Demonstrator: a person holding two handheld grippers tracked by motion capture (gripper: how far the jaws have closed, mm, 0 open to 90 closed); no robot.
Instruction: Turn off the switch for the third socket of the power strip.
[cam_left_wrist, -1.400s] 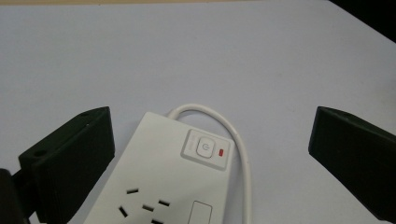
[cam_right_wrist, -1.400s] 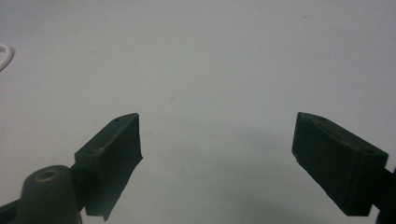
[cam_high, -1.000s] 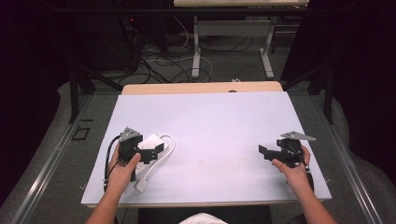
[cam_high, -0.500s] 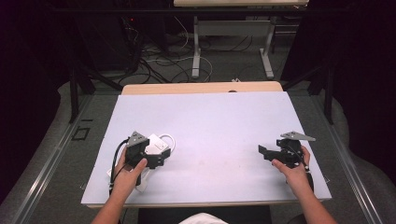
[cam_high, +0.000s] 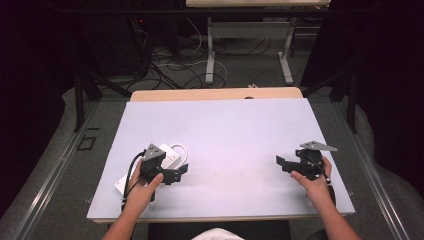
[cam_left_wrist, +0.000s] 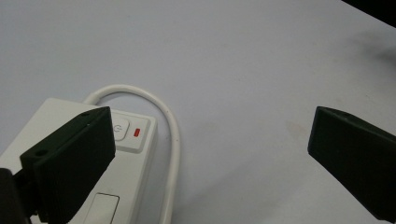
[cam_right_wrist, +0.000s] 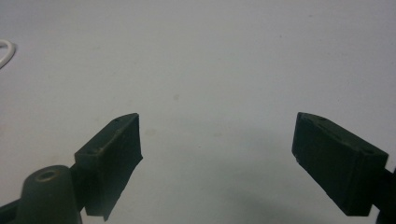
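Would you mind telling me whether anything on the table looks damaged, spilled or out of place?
Nothing stands out. The white plastic power strip lies flat on the pale table, its white cable curving loosely beside it, with the open left hand-held gripper above it. Only faint smudges mark the table surface.

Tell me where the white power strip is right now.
The white power strip lies at the near-left of the table in the high view, directly under the left gripper, its white cord looping past its switch end.
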